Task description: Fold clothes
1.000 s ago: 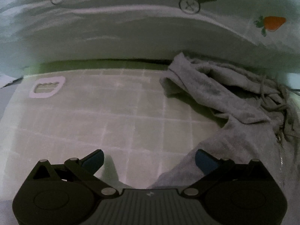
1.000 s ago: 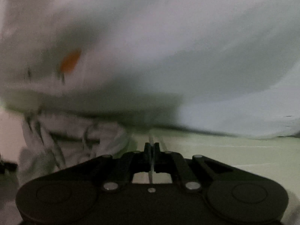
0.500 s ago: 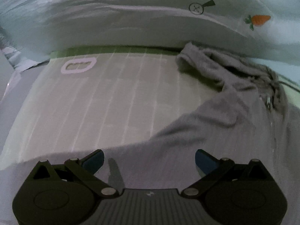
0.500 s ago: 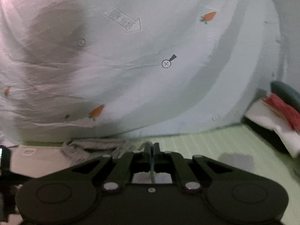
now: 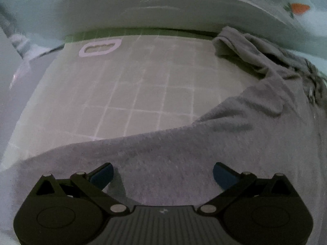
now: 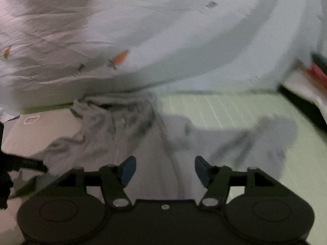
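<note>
A grey hooded sweatshirt [image 5: 235,134] lies spread over a gridded folding board [image 5: 143,85], its hood and drawstrings bunched at the far right. My left gripper [image 5: 163,173] is open and empty just above the sweatshirt's near edge. In the right wrist view the same sweatshirt [image 6: 126,134] lies ahead and to the left, blurred by motion. My right gripper [image 6: 164,170] is open and empty over the cloth, its blue pads wide apart.
A pale sheet with carrot prints [image 6: 184,30] rises behind the work area. A green mat [image 6: 235,112] lies to the right. A red and white bundle [image 6: 314,77] sits at the far right. The board has a handle cutout [image 5: 100,48].
My right gripper was shut and is now open, and it has swung down over the sweatshirt. The sweatshirt now lies spread under my left gripper, which stays open.
</note>
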A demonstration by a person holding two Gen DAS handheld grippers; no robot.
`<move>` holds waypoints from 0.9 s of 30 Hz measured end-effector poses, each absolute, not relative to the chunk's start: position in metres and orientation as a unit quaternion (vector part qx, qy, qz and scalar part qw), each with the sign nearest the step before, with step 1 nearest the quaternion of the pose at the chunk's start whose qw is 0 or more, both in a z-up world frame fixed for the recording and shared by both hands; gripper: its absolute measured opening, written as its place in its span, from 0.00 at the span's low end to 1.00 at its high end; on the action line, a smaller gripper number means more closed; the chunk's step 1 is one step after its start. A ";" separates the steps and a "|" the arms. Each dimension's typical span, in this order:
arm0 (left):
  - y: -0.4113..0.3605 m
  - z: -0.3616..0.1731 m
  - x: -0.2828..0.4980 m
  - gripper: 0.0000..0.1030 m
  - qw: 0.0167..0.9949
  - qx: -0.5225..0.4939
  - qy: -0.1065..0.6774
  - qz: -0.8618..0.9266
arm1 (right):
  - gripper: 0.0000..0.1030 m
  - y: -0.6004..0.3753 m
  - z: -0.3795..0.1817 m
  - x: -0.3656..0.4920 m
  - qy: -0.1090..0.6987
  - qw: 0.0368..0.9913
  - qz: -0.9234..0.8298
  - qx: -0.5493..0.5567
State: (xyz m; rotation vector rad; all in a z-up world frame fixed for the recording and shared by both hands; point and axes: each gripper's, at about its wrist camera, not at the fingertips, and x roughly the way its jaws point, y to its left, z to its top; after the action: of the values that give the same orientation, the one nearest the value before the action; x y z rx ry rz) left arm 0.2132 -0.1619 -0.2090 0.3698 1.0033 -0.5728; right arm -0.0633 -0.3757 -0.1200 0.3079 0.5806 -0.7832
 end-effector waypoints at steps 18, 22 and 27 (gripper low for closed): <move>-0.170 -0.212 0.222 1.00 0.827 0.167 0.453 -0.287 | 0.07 -0.501 -0.183 0.090 0.307 0.881 -0.326 0.152; -0.169 -0.212 0.223 1.00 0.828 0.166 0.450 -0.289 | 0.04 -0.483 -0.164 0.070 0.275 0.889 -0.336 0.146; -0.169 -0.212 0.222 1.00 0.830 0.164 0.449 -0.288 | 0.03 -0.441 -0.129 0.024 0.245 0.891 -0.352 0.148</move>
State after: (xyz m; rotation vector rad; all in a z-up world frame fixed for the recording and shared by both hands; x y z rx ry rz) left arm 0.2222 -0.1690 -0.2115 0.3489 0.9526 -0.6104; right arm 0.0243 -0.4410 -0.1294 0.3067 0.5094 -0.7305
